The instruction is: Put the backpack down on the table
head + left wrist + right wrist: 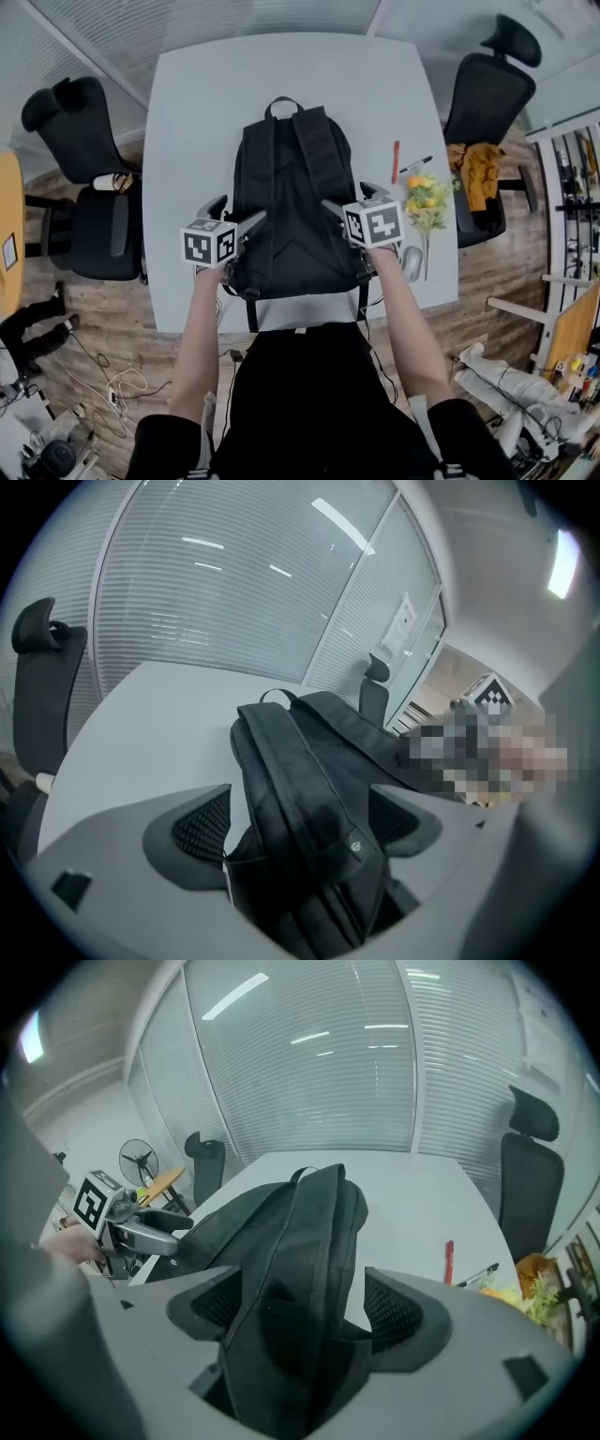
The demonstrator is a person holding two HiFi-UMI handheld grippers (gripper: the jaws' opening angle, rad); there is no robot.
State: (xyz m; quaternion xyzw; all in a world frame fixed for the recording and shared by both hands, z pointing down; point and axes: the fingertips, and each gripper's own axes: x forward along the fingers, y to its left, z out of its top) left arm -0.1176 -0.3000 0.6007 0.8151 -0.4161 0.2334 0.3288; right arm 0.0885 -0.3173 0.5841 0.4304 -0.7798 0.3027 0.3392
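A black backpack (pixel 291 206) lies flat on the white table (pixel 206 112), shoulder straps up and top handle pointing away from me. My left gripper (pixel 234 214) hovers over its near left side and my right gripper (pixel 349 199) over its near right side. In the left gripper view the left gripper (pixel 300 817) stands open, with a shoulder strap (pixel 309 771) running between its jaws and the pads clear of it. My right gripper (pixel 300 1307) is also open, straddling the other strap (pixel 300 1232) without pressing on it.
To the right of the backpack lie a red pen (pixel 395 161), a black pen (pixel 415 165), yellow flowers (pixel 427 202) and a grey mouse (pixel 412 262). Black office chairs stand at the table's left (pixel 84 187) and right (pixel 487 94). Cables trail across the wooden floor (pixel 112 384).
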